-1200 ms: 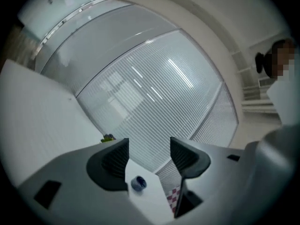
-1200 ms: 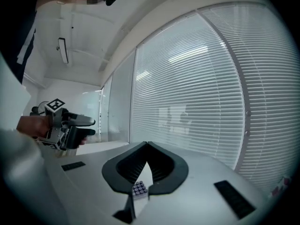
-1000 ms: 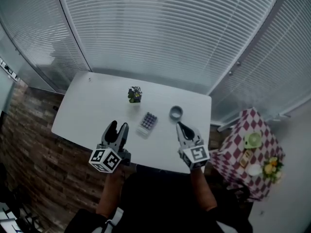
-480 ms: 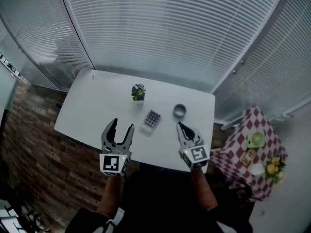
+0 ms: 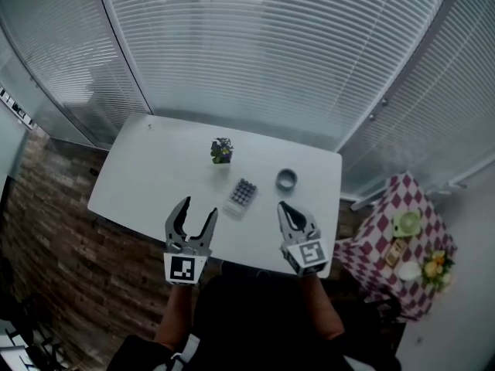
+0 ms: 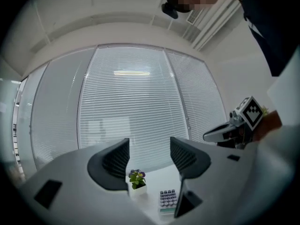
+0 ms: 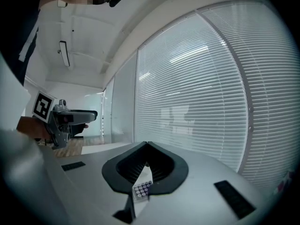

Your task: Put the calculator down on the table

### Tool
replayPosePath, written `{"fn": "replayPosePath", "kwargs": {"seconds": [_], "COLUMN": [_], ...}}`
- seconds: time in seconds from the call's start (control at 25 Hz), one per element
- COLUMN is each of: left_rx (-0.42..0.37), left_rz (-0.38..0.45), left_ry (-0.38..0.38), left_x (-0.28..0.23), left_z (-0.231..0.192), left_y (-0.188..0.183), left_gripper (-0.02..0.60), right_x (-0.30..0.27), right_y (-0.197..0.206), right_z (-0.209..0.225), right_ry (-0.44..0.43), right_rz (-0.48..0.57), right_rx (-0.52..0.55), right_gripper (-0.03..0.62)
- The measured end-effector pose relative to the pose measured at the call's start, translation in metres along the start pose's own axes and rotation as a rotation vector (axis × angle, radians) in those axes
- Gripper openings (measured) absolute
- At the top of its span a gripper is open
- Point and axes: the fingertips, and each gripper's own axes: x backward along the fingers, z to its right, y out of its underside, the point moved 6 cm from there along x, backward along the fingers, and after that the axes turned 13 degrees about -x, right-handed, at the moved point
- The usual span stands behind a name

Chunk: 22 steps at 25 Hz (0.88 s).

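The calculator (image 5: 242, 194), pale with rows of dark keys, lies flat on the white table (image 5: 147, 180), near the middle and free of both grippers. My left gripper (image 5: 197, 211) hovers over the table's near edge, open and empty, short of the calculator on its left. My right gripper (image 5: 285, 207) hangs to the calculator's right, shut on nothing. In the left gripper view the calculator (image 6: 167, 198) shows low between the spread jaws of the left gripper (image 6: 149, 142). In the right gripper view the calculator (image 7: 142, 189) peeks through the gap under the closed right gripper (image 7: 146, 144).
A small potted plant (image 5: 222, 150) stands behind the calculator, and a grey tape roll (image 5: 287, 179) lies to its right. Window blinds curve round the far side. A checkered side table (image 5: 398, 238) with small items is at the right. Brick floor lies to the left.
The left gripper has turned square to the camera and its jaws have spread wide. Both grippers have drawn back a little toward the person. The calculator has stayed put.
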Motion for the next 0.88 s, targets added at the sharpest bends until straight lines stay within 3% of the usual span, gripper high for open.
{"fn": "replayPosePath", "kwargs": {"seconds": [0.44,0.48,0.56,0.6,0.88], "left_rx": [0.04,0.036,0.026,0.017,-0.042], "left_rz": [0.035,0.04,0.058,0.065,0.065], "left_ry": [-0.03,-0.049,-0.089,-0.102,-0.163], "left_x": [0.004,0.005,0.009,0.011,0.021], "left_z": [0.006,0.005,0.003,0.003,0.004], "left_y": [-0.006,-0.007,-0.009,-0.01,-0.014], "left_gripper": [0.252,0.216,0.056,0.032,0.006], "right_x": [0.006,0.006,0.005,0.005,0.009], "right_y": [0.003,0.003,0.003,0.005,0.005], "right_z": [-0.004,-0.005,-0.006,-0.006,-0.003], "right_ry": [0.007,0.006,0.001,0.001,0.018], "right_rz": [-0.001,-0.004,-0.008,-0.01,0.011], "right_rx": [0.009,0.009,0.014,0.018,0.013], "right_gripper": [0.006,0.006,0.006,0.006,0.006]}}
